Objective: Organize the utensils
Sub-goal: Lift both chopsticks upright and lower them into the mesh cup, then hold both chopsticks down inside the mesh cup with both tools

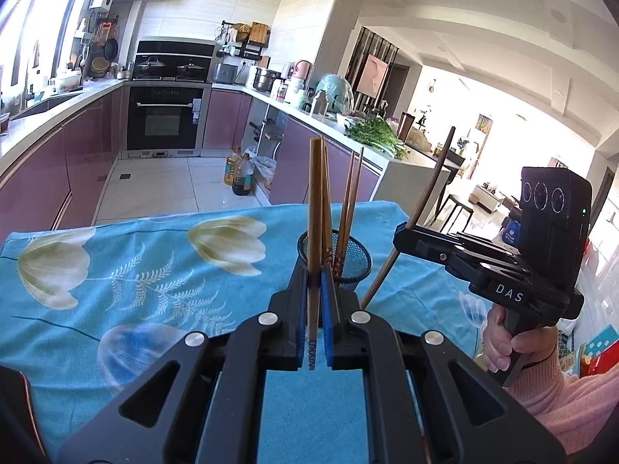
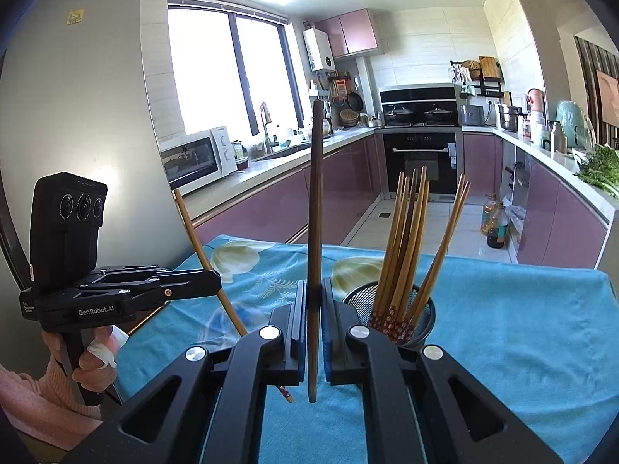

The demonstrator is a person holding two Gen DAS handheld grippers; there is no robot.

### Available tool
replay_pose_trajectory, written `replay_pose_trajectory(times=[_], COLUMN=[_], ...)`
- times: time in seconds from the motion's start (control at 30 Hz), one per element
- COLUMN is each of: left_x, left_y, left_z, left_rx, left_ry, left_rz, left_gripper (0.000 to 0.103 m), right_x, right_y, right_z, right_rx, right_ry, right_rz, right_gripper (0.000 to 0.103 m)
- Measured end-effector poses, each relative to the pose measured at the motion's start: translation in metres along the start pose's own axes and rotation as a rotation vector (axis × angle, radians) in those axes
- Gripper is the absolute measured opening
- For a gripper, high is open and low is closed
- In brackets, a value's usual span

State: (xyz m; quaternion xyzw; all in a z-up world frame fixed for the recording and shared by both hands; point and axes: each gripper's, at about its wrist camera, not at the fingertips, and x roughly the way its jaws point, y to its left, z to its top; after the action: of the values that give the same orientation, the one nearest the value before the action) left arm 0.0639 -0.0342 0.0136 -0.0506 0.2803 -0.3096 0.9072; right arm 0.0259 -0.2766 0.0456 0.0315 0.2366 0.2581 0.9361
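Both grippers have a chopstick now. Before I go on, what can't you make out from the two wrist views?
- Black mesh holder: the left gripper hides its base in the left view; the right gripper hides part in the right view.
- Dark brown chopstick: nothing shows how far its tip sits above the blue floral tablecloth.
- Light bamboo chopstick: same doubt.
- Chopsticks in the holder: overlapping, uncountable.

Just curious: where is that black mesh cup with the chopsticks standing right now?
The mesh cup stands on the blue flowered cloth, just right of the right tool; in the left wrist view it sits directly behind the left tool.
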Motion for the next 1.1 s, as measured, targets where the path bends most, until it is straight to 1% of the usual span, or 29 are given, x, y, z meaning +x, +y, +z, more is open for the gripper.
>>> replay_pose_trajectory(times=[0.5, 0.67, 1.1], left_x=[-0.002, -0.002, 0.001], left_y=[-0.018, -0.021, -0.032], left_z=[0.028, 0.039, 0.062], left_rx=[0.057, 0.061, 0.089], left_ry=[-0.053, -0.07, -0.113], left_rz=[-0.008, -0.018, -0.024], left_gripper=[0.007, 0.007, 0.007], right_x=[-0.014, -0.018, -0.016], right_y=[-0.005, -0.009, -0.02], right_z=[0.024, 0.03, 0.042], right_rx=[-0.032, -0.034, -0.035], right_ry=[-0.066, -0.086, -0.118], right_rz=[-0.032, -0.041, -0.053], right_gripper=[0.006, 0.006, 0.006])
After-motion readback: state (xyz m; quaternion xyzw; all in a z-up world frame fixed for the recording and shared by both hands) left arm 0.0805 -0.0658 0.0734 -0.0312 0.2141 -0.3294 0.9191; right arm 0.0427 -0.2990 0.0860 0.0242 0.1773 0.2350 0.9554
